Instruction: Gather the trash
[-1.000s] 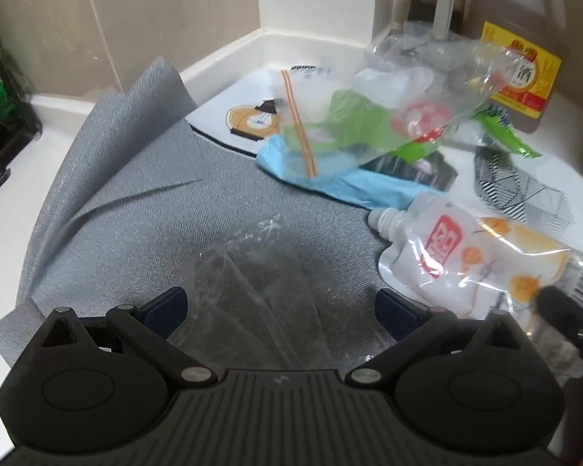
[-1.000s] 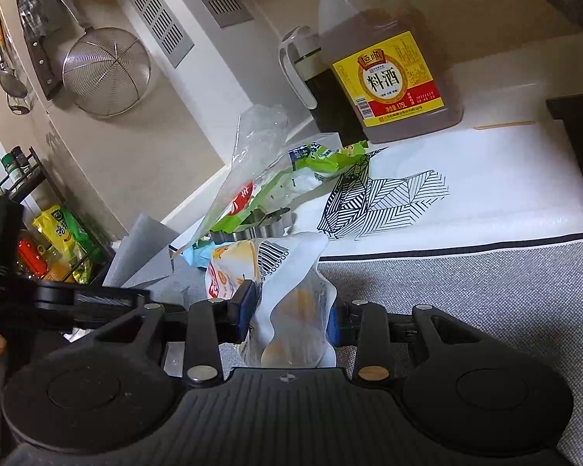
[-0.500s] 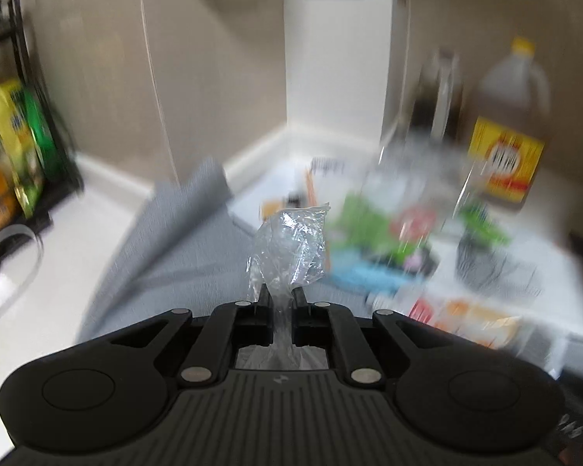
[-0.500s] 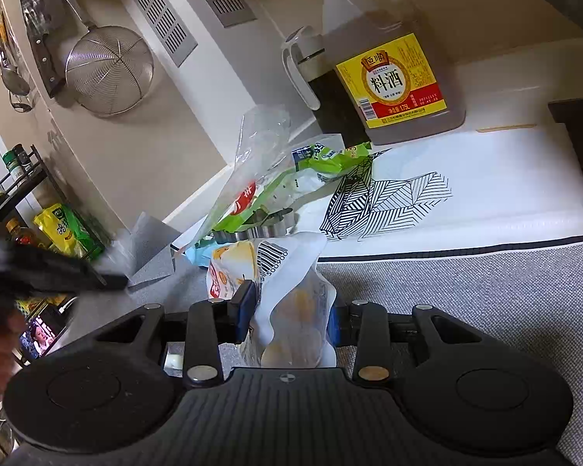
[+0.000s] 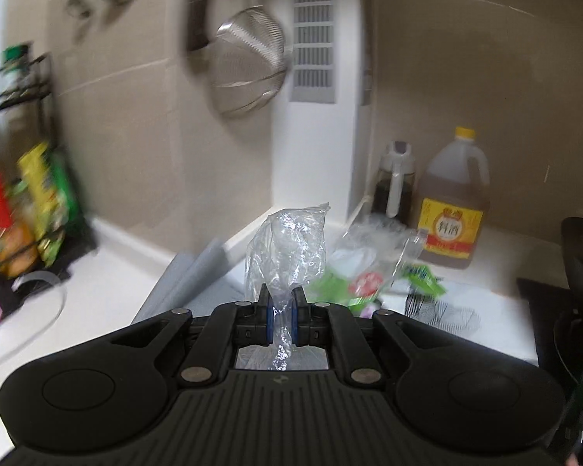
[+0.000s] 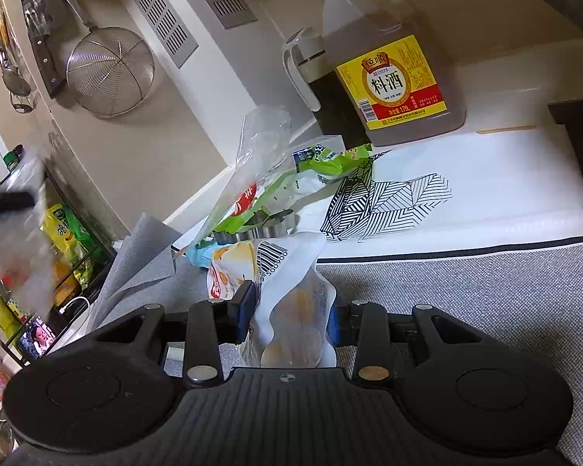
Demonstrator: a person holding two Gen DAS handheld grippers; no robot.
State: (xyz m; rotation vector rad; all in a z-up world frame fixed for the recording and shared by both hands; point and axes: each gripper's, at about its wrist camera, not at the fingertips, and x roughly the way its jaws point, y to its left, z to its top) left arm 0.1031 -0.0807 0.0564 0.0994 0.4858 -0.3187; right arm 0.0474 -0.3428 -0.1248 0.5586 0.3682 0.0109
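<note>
My left gripper [image 5: 280,312] is shut on a crumpled clear plastic wrapper [image 5: 285,248] and holds it up in the air above the counter; it shows blurred at the far left of the right wrist view [image 6: 15,233]. My right gripper [image 6: 289,310] is shut on a white drink pouch with orange print [image 6: 291,295] just above the grey mat [image 6: 466,295]. A clear zip bag holding green and red wrappers [image 6: 260,182] lies on the counter behind the pouch, also in the left wrist view [image 5: 369,264].
A big cooking-wine jug [image 6: 388,66] and a dark sauce dispenser [image 6: 315,77] stand in the back corner. A wire strainer [image 6: 110,72] hangs on the wall. A rack of packets [image 6: 66,240] stands at the left. A leaf-print white mat [image 6: 466,178] covers the counter.
My left gripper closed on the clear wrapper lying on the grey mat and lifted it high off the counter, tilting upward. My right gripper has kept its hold on the pouch and barely moved.
</note>
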